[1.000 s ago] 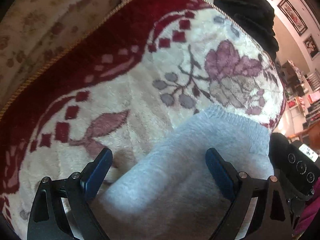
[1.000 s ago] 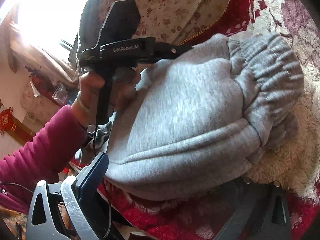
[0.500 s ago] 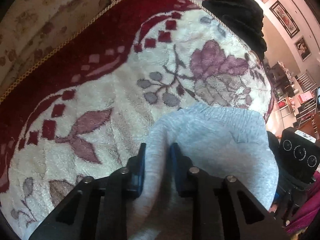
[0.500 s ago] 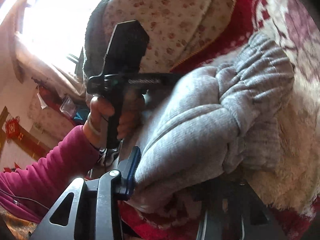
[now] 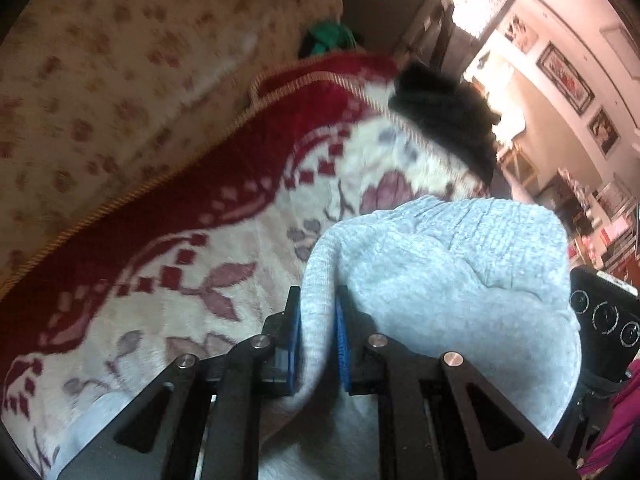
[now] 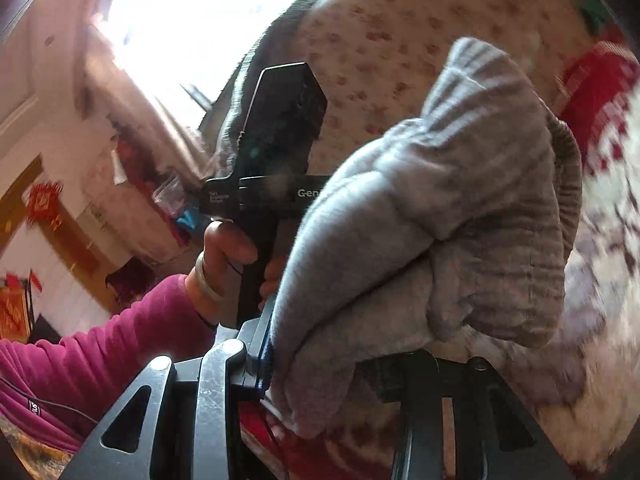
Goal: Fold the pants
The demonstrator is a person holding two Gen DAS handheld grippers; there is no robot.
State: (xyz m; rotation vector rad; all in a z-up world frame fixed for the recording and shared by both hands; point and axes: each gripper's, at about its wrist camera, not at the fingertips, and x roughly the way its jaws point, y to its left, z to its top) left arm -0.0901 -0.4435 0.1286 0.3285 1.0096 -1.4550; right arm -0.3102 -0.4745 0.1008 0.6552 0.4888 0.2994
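The grey pants are bunched and lifted off the red and cream floral blanket. My left gripper is shut on a fold of the grey fabric between its blue pads. In the right wrist view my right gripper is shut on a thick bunch of the pants, with the ribbed waistband hanging over to the right. The right-hand finger is hidden under the cloth. The left gripper's body and the hand holding it show behind the pants.
A floral-print cushion back runs along the far side of the blanket. A black garment lies at the blanket's far edge. The person's arm in a magenta sleeve is at the left. A dark device with round dials sits at the right.
Both grippers closed on the pants and raised them off the blanket; the cloth bunched up. The views tilted upward, showing more of the cushion and room.
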